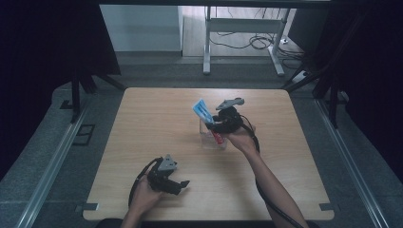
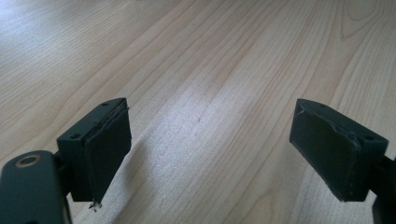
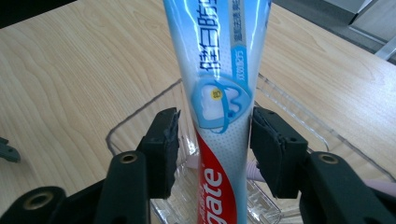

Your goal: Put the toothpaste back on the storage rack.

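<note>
A toothpaste tube (image 1: 203, 113) (image 3: 217, 70), blue and white with a red lower part, stands tilted in a clear plastic container (image 1: 214, 141) (image 3: 140, 116) near the middle of the wooden table. My right gripper (image 1: 212, 126) (image 3: 215, 126) straddles the tube just above the container. It is open: each of its pads stands a small gap off the tube's sides. A pale pink item (image 3: 256, 171) lies in the container behind the tube. My left gripper (image 1: 183, 184) (image 2: 210, 140) rests low over the table near the front edge, open with bare wood between its jaws.
The wooden table (image 1: 152, 123) is bare to the left of and in front of the container. Beyond its far edge stand white desk legs (image 1: 207, 42) with loose cables (image 1: 252, 40) on the floor. Dark curtains hang at both sides.
</note>
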Demonstrator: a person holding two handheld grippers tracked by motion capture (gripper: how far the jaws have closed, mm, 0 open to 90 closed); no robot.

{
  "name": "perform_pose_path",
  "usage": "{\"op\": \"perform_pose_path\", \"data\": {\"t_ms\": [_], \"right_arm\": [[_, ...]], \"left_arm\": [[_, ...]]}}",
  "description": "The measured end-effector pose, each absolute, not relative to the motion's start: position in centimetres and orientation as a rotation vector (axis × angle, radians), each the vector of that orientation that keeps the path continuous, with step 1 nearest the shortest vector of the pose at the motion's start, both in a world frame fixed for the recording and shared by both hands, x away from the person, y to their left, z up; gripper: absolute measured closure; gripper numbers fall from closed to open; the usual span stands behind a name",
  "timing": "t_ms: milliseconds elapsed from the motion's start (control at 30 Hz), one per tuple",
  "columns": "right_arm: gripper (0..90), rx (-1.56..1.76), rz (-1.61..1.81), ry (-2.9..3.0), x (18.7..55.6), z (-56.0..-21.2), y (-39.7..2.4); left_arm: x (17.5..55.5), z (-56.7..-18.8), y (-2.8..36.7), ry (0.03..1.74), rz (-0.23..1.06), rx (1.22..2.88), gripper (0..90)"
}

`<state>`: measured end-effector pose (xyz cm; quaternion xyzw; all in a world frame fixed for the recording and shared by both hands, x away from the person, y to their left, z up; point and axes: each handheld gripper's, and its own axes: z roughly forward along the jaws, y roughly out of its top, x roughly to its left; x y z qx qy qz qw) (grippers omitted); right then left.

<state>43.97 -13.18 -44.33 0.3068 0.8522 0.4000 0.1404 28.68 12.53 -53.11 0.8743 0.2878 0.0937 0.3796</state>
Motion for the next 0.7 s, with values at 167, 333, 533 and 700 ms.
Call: {"op": "perform_pose_path", "data": {"t_ms": [167,333,533,700], "right_arm": [[46.8,0.866,1.146,2.46,43.71,-43.96,-12.99],[41.0,0.864,1.148,2.453,43.6,-43.75,-13.0],[25.5,0.844,1.154,2.452,43.43,-43.61,-13.09],[13.7,0.809,1.1,2.479,43.24,-43.52,-13.06]], "left_arm": [[28.7,-53.1,12.55,0.73,0.235,2.227,12.9],[28.74,-53.08,12.61,0.731,0.234,2.224,12.9],[28.73,-53.09,12.61,0.732,0.23,2.22,12.9],[28.71,-53.13,12.53,0.729,0.231,2.223,12.9]]}}
